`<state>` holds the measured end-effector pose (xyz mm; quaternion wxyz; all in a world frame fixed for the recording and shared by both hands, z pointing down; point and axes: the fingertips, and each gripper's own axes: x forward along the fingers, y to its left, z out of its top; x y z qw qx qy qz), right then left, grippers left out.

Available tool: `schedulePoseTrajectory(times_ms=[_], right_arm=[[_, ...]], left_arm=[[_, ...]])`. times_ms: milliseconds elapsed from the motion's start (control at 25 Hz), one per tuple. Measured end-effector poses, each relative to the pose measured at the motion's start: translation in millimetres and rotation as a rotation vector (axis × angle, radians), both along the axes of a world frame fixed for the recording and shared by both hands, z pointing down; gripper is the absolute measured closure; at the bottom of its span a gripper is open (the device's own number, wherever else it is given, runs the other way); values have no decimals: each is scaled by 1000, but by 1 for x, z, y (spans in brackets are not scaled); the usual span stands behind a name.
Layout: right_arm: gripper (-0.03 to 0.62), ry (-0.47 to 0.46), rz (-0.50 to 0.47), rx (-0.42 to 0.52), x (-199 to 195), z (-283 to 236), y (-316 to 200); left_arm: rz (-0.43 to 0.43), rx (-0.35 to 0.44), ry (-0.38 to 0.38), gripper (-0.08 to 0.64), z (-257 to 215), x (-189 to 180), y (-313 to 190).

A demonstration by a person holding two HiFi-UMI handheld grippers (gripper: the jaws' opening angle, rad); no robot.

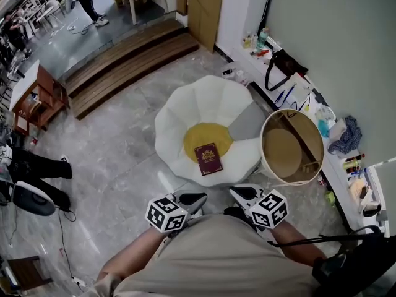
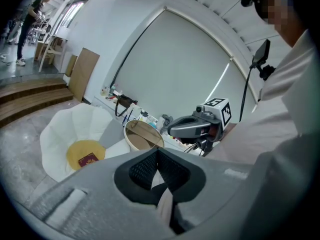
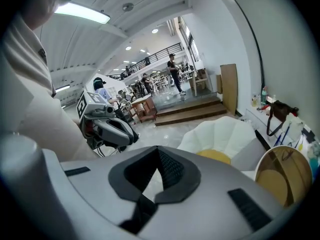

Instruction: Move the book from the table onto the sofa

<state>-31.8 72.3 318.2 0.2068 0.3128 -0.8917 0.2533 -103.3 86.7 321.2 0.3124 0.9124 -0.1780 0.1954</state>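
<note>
Already the book (image 1: 208,158) lies flat, maroon cover up, on the yellow cushion (image 1: 201,135) at the heart of the white petal-shaped sofa (image 1: 185,104). Just right of the sofa stands the round wooden counter (image 1: 281,150). Nearer the person, the left tongs (image 1: 195,198) and the right tongs (image 1: 239,192) hang side by side close to the torso, apart from each other and well clear of the sofa. Each gripper view shows its own jaws pressed fully together with nothing between them. The left gripper view takes in the book on its cushion and the right tongs alongside. The right gripper view catches only an edge of the cushion, with the book out of its sight, plus the wooden steps (image 3: 192,113) and people in the hall beyond.
</note>
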Motion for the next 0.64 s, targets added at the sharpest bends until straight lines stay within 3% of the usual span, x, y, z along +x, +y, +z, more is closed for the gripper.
schedulePoseTrajectory(times_ms=[640], right_arm=[[580,35,26,25,-15,-6,1]], left_arm=[[24,21,21,552,2,-16,-2]])
